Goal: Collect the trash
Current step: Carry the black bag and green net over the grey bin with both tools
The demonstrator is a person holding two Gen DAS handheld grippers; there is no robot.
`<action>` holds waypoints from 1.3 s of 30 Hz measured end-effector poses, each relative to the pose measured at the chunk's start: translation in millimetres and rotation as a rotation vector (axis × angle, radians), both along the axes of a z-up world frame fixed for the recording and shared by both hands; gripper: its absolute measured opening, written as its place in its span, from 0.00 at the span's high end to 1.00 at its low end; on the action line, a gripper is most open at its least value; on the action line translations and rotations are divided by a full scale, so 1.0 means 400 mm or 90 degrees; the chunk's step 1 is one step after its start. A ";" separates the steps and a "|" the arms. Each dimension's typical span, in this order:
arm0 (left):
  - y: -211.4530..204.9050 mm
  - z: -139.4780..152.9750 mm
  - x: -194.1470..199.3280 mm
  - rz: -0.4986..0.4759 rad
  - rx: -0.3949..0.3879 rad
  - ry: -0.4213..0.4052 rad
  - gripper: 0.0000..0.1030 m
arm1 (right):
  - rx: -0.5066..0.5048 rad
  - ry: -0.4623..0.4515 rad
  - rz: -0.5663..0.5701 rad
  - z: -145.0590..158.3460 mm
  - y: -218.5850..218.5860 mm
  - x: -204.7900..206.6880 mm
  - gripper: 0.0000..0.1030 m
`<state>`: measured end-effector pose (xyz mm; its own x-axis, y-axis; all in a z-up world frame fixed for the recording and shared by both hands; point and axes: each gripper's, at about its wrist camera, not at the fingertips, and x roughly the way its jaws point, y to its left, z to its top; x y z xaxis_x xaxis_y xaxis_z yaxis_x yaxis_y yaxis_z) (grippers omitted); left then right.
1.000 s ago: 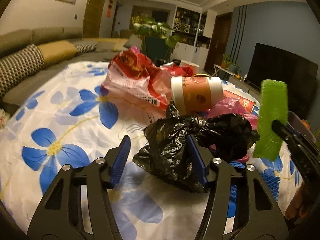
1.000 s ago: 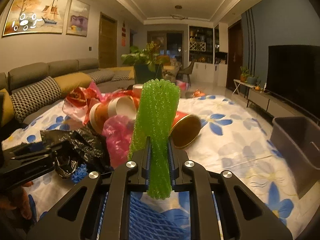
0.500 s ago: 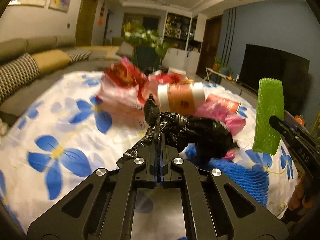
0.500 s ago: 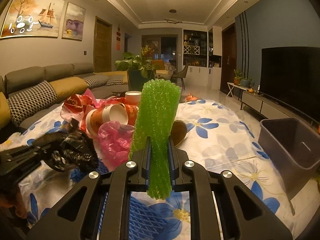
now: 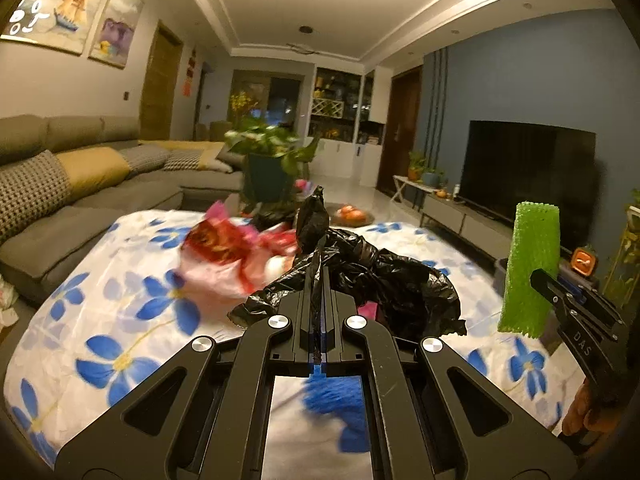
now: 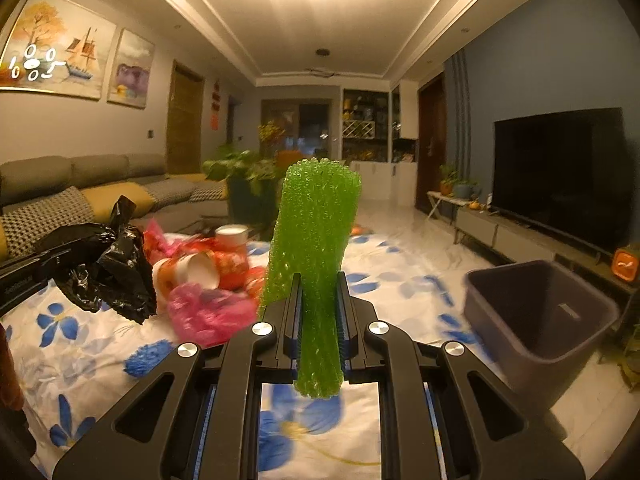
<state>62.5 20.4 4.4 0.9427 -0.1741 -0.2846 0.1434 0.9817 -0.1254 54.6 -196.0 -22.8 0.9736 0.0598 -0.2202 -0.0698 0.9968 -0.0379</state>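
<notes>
A second ago the left gripper (image 5: 318, 280) sat spread wide on either side of the black plastic bag (image 5: 384, 280) on the flowered cloth (image 5: 120, 320); now its fingers are pinched tight on a twist of that bag, and the bag has come up off the cloth, dangling crumpled below the tool in the right wrist view. The right gripper (image 6: 319, 304) has kept its grip throughout: it is clamped on the green foam net sleeve (image 6: 318, 248), which stands upright between the fingers, and it has risen, so more ceiling shows. Left behind on the cloth is the rest of the litter: a red and white wrapper (image 5: 224, 256), blurred, a paper cup (image 6: 192, 272) lying on its side with a second cup (image 6: 231, 236) upright behind it, a pink plastic bag (image 6: 208, 312) just in front of the cups, and a blue foam net (image 6: 150, 354) nearer the tools. A grey bin (image 6: 536, 316) stands to the right, beside the cloth's edge and apart from the pile. The lifted bag hides part of the pile from the left view. Farther off are a grey sofa (image 5: 60, 184), a potted plant (image 5: 268, 160) and a dark television (image 6: 560, 172).
</notes>
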 end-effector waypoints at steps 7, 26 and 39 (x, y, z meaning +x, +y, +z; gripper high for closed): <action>-0.167 0.068 0.056 -0.102 -0.002 -0.024 0.99 | -0.014 -0.054 -0.087 0.071 -0.130 -0.030 0.85; -0.739 0.123 0.251 -0.309 -0.029 -0.061 0.99 | -0.008 -0.131 -0.304 0.150 -0.531 0.060 0.85; -0.868 0.029 0.335 -0.324 -0.013 -0.008 0.99 | 0.002 -0.069 -0.313 0.093 -0.577 0.118 0.85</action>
